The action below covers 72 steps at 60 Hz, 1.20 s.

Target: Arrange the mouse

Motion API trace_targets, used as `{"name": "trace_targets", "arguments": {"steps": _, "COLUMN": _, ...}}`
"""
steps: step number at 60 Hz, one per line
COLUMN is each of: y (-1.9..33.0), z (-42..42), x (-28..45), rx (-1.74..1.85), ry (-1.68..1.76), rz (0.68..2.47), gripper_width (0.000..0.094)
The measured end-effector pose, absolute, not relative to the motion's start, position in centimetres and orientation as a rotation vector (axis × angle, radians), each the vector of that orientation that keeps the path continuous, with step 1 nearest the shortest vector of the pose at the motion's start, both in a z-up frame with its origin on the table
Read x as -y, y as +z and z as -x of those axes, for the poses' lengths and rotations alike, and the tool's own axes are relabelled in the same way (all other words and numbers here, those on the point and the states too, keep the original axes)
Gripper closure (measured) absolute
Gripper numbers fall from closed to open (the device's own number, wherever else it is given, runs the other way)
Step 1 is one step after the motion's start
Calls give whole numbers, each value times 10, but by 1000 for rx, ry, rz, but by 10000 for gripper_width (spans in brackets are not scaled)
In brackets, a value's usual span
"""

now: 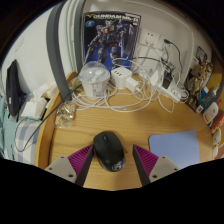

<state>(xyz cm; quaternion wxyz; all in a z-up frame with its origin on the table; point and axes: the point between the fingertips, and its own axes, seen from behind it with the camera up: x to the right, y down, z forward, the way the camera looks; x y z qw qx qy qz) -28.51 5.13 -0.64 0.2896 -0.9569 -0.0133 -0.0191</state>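
One black mouse (109, 150) sits on the wooden desk (120, 120) between the open gripper (110, 167) fingers, with gaps beside it. Its long side points straight ahead. One blue mousepad (175, 150) lies nearby

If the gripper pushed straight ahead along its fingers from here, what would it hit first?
The black mouse. It sits on the wooden desk between the tips of the open gripper, with a gap on each side. Beyond it lie white cables, though depth is hard to judge.
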Motion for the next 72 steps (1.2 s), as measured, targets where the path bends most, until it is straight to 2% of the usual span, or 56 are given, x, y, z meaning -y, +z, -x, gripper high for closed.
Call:
{"name": "trace_targets", "arguments": {"steps": 21, "y": -8, "z": 265, "x": -62, "rx": -102, "ry": -61, "rz": 2559, "gripper_width": 179}}
{"name": "trace_targets", "arguments": {"steps": 28, "y": -9, "z": 272, "x": -62, "rx": -95, "ry": -34, "rz": 2547, "gripper_width": 289}}
{"name": "trace_targets", "arguments": {"steps": 29, "y": -9, "z": 275, "x": -63, "rx": -88, "ry": -26, "rz": 2546, "gripper_width": 343}}
{"name": "trace_targets", "arguments": {"steps": 30, "y": -9, "z": 277, "x": -63, "rx": -80, "ry": -19, "rz": 2546, "gripper_width": 338}}
{"name": "trace_targets", "arguments": {"steps": 31, "y": -10, "z": 279, "x": -64, "rx": -70, "ry": -18, "rz": 2546, "gripper_width": 423}}
{"name": "trace_targets", "arguments": {"steps": 44, "y": -9, "z": 283, "x": -67, "rx": -26, "ry": -3, "rz": 2519, "gripper_width": 482}}
{"name": "trace_targets", "arguments": {"steps": 56, "y": -8, "z": 283, "x": -69, "rx": 16, "ry": 18, "rz": 2476, "gripper_width": 618}}
{"name": "trace_targets", "arguments": {"steps": 62, "y": -7, "z": 284, "x": -67, "rx": 52, "ry": 39, "rz": 2486, "gripper_width": 623}}
{"name": "trace_targets", "arguments": {"steps": 66, "y": 4, "z": 286, "x": -65, "rx": 77, "ry": 67, "rz": 2475, "gripper_width": 622}}
{"name": "trace_targets", "arguments": {"steps": 72, "y": 49, "z": 277, "x": -67, "rx": 105, "ry": 81, "rz": 2408, "gripper_width": 623}}
